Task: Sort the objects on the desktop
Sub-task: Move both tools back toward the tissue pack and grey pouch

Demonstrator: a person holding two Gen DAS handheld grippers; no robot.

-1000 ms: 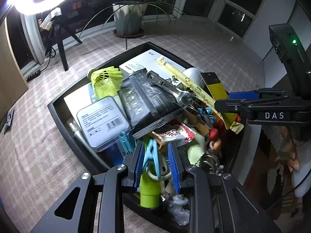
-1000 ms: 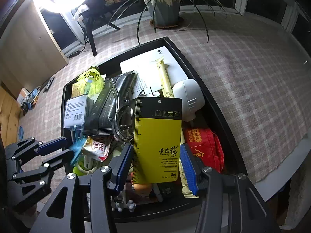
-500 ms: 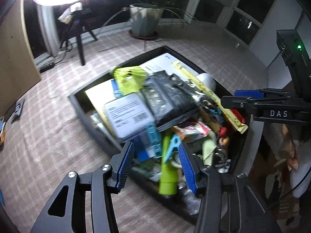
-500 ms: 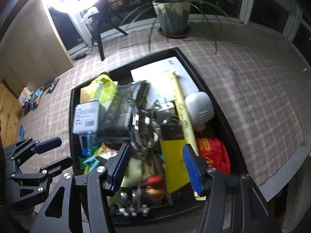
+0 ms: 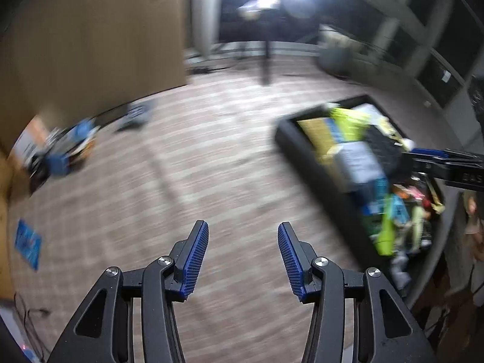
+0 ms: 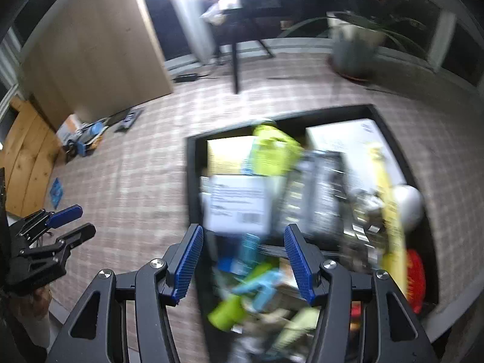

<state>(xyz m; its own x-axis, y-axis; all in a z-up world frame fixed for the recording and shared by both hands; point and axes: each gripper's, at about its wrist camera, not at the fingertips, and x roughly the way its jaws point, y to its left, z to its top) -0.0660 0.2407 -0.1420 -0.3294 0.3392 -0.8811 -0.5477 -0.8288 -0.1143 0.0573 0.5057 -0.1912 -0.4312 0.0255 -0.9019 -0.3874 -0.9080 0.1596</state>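
Fingers of our left gripper (image 5: 243,257) stand apart with nothing between them, pointing down over the checked bench (image 5: 181,181). Our right gripper (image 6: 242,260) also has its fingers apart and empty, above the black tray (image 6: 191,181), which is full of blurred mixed objects.

Motion blur leaves no lettering legible: the white label with a barcode (image 6: 237,208) in the black tray (image 6: 191,181) shows only smeared lines, and the marking on the right gripper's (image 5: 447,163) arm is unreadable.
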